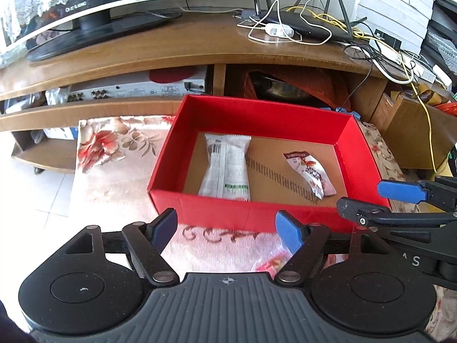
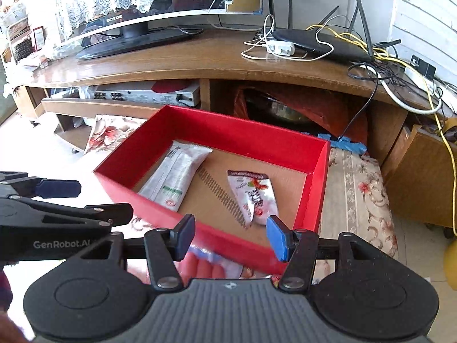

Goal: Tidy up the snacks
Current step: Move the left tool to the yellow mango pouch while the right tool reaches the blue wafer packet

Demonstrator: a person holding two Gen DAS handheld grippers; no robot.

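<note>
Red box (image 1: 300, 114), open-topped with a bare cardboard floor, is sitting on a floral cloth (image 1: 114, 143) in front of a wooden TV stand (image 1: 171, 48). Already lying inside it: a long white packet (image 1: 225, 168) toward the left wall, back side up with barcode and green band showing, and a smaller white-and-red pouch (image 1: 311, 173) toward the right, well apart from the first. More snacks are waiting outside the box on the near side: a reddish wrapper (image 1: 271, 264) under the left gripper (image 1: 227, 228) and a pale, blurred packet (image 2: 217, 260) beneath the right gripper (image 2: 230, 237). By this reckoning the sorting is partly done, two items in, at least two remaining. Left fingers are standing wide apart and gripping nothing; right fingers are also parted, narrower, with nothing pressed between them. Both grippers are hovering near the box's front wall.
</note>
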